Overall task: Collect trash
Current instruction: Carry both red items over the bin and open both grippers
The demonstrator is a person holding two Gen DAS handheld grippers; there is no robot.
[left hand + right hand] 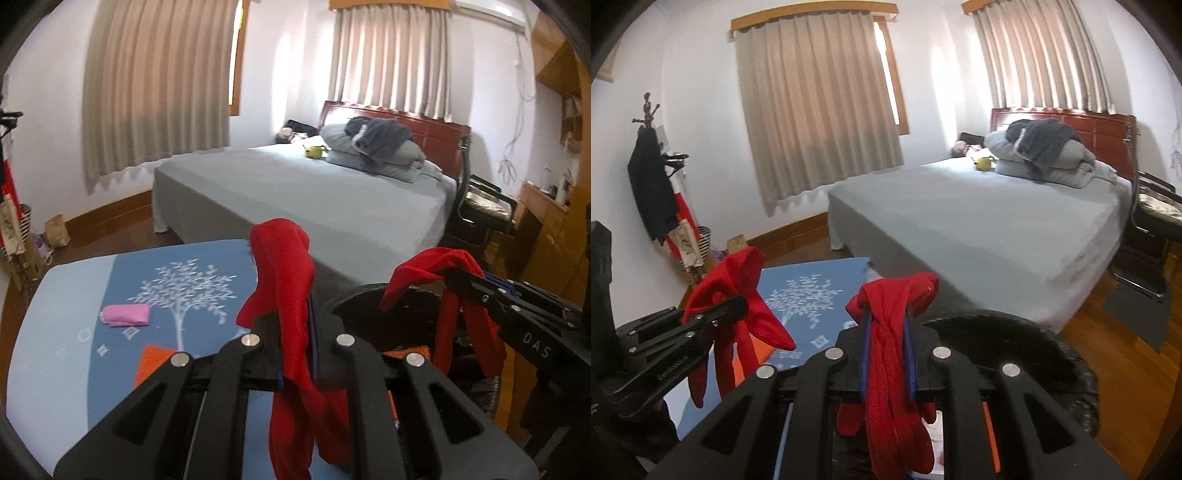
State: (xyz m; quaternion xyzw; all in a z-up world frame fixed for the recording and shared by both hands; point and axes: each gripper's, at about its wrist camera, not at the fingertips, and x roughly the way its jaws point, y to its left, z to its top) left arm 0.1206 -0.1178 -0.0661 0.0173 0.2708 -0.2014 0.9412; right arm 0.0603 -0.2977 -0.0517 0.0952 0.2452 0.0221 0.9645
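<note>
Both grippers held red cloth tight in closed jaws: the left gripper [295, 314] and the right gripper [888, 325]. The black bin [373, 295] sat just under and ahead of them, nearer the right one. The pink wad [125, 315] lay on the worktop [66, 332], off to the left.

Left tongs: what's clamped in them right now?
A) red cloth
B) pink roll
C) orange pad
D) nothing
A: the left tongs are shut on a red cloth that drapes down between the fingers, while the pink roll lies apart on the blue mat.
</note>
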